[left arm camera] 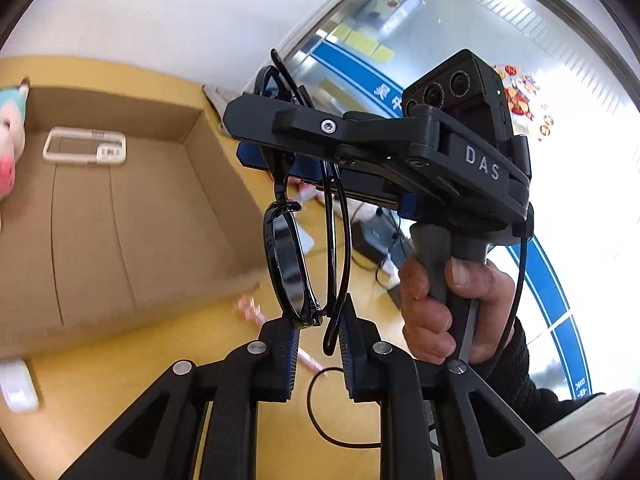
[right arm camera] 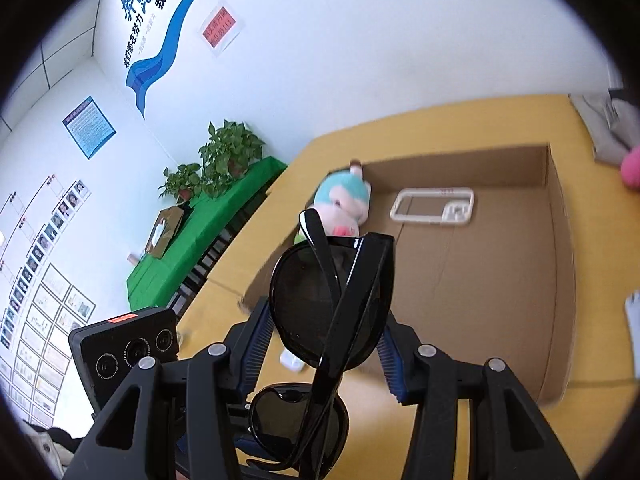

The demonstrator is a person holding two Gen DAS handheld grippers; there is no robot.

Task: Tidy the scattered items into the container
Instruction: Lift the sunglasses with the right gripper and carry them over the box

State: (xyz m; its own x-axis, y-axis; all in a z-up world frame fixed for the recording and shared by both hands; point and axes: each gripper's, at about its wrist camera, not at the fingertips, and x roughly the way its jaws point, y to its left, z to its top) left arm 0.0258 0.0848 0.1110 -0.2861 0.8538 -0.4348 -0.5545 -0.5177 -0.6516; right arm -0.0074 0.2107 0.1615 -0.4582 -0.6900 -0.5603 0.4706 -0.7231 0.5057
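Observation:
Black sunglasses [left arm camera: 292, 264] hang in the air between both grippers, above the yellow table. My left gripper [left arm camera: 320, 344] is shut on their lower end, at a lens edge and folded arm. My right gripper [right arm camera: 324, 348] is shut on the sunglasses [right arm camera: 332, 296] across one dark lens; it shows in the left wrist view [left arm camera: 256, 136] gripping their upper end. The open cardboard box [left arm camera: 120, 216] lies to the left, also seen in the right wrist view [right arm camera: 500, 272]. Inside it are a white phone case [right arm camera: 434, 205] and a teal-pink plush toy [right arm camera: 344, 204].
A pink wrapped item [left arm camera: 250, 308] and a black cable [left arm camera: 320, 412] lie on the yellow table [left arm camera: 180, 352] under the left gripper. A white object [left arm camera: 18, 386] sits at the left edge. A pink thing [right arm camera: 632, 170] and grey cloth [right arm camera: 608, 128] lie right of the box.

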